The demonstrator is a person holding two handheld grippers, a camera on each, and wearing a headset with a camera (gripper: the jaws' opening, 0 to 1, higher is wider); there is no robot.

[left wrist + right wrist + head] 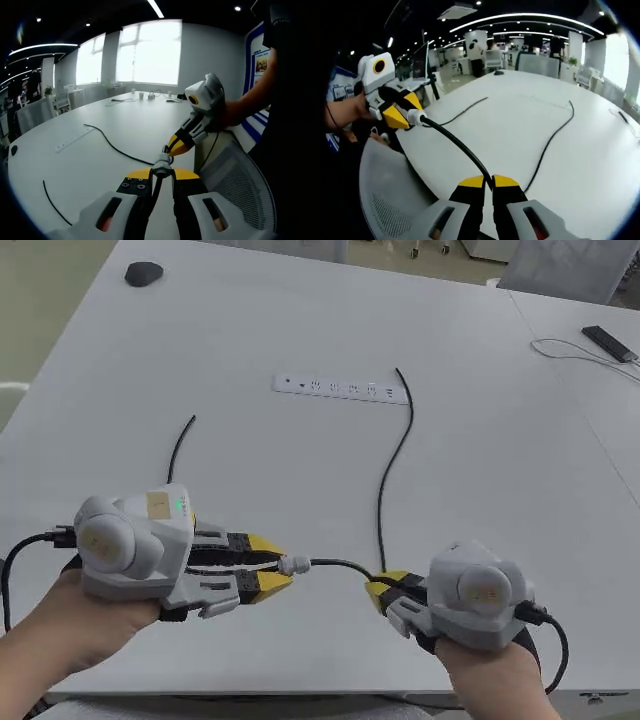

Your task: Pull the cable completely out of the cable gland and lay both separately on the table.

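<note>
At lower centre, the left tongs (279, 566) clamp the small white plastic cable gland (294, 565), the right tongs (377, 589) the thin black rubber cable (335, 563) stretching rightward from it.

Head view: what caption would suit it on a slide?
Left tongs hold a white gland, right tongs clamp its black cable, above a white table.

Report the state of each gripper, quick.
Left gripper: closed, holding the cable gland.
Right gripper: closed, holding the cable.
</note>
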